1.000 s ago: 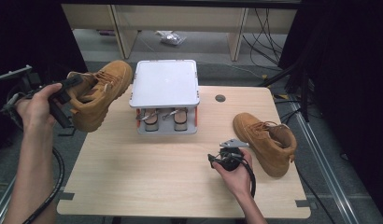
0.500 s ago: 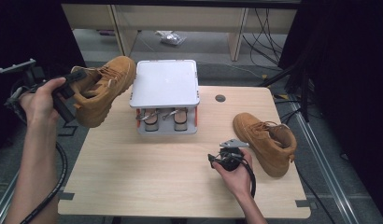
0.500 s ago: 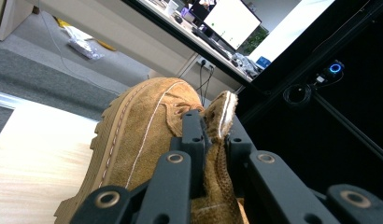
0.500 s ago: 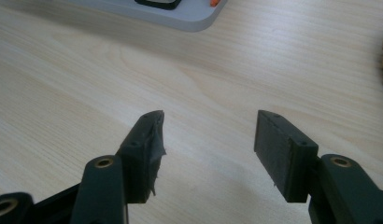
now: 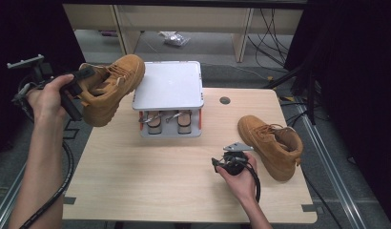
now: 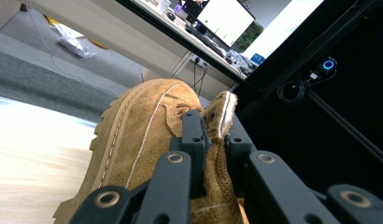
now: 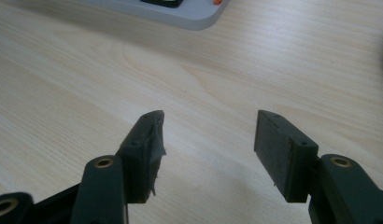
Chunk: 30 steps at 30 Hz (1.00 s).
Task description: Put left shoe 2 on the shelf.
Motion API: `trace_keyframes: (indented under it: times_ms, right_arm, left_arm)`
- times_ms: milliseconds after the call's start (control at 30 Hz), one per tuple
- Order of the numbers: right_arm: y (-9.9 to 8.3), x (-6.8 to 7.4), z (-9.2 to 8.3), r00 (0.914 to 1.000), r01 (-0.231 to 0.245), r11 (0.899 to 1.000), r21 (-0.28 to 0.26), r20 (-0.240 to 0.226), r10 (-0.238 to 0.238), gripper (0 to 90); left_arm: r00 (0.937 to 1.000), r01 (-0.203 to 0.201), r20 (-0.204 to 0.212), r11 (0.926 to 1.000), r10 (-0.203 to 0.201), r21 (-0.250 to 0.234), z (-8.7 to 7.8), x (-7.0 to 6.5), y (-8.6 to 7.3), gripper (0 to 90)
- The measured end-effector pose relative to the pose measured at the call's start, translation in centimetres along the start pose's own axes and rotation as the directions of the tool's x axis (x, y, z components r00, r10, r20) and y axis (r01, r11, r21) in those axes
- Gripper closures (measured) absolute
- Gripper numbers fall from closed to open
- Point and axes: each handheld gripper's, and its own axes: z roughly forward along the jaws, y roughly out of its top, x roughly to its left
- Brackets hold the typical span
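My left gripper (image 5: 81, 78) pinches the first boot (image 5: 112, 86) by its collar, airborne beside the grey rack (image 5: 169, 86); nothing placed yet. Right gripper (image 5: 221, 162), jaws spread, rests near the second boot (image 5: 272, 143) lying on the table (image 5: 150, 181)

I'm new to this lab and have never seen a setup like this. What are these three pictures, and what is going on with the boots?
There is no robot arm here: a person holds a hand-held gripper in each hand. The high view looks down on a wooden table. The other two pictures come from cameras riding on each gripper, looking along its black jaws. The left gripper is clamped on the collar of a tan boot, lifted in the air beside a small grey rack with a flat top. The right gripper rests low over the table, jaws open and empty. A second tan boot lies on the table to its right.
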Motion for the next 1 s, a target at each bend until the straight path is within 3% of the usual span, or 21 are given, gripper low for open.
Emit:
trace_keyframes:
  times_ms: [433, 567, 833, 1000]
  right_arm:
    - [0.0, 0.0, -0.1, 1.0, -0.003, 1.0, 0.003, 0.004, 0.003, 43.2]
    - [0.0, -0.1, 0.2, 0.9999, 0.001, 1.0, -0.011, -0.014, -0.001, 43.2]
    - [0.0, -0.1, 0.1, 1.0, 0.003, 1.0, -0.007, 0.001, -0.003, 43.2]
    - [0.0, -0.1, 0.2, 0.9999, -0.001, 1.0, -0.011, -0.014, 0.001, 43.2]
  left_arm:
    - [0.9999, 0.002, 0.012, 0.9999, -0.002, 0.014, 1.5, -0.8, 0.0, 82.4]
    - [0.9997, 0.015, 0.018, 0.9996, -0.015, 0.023, 2.0, -0.8, 0.0, 82.4]
    - [0.9999, 0.008, 0.006, 0.9995, -0.008, 0.03, 3.1, -1.3, 0.0, 82.3]
    - [0.9999, 0.017, 0.001, 0.9994, -0.017, 0.032, 3.6, -1.4, 0.1, 82.3]
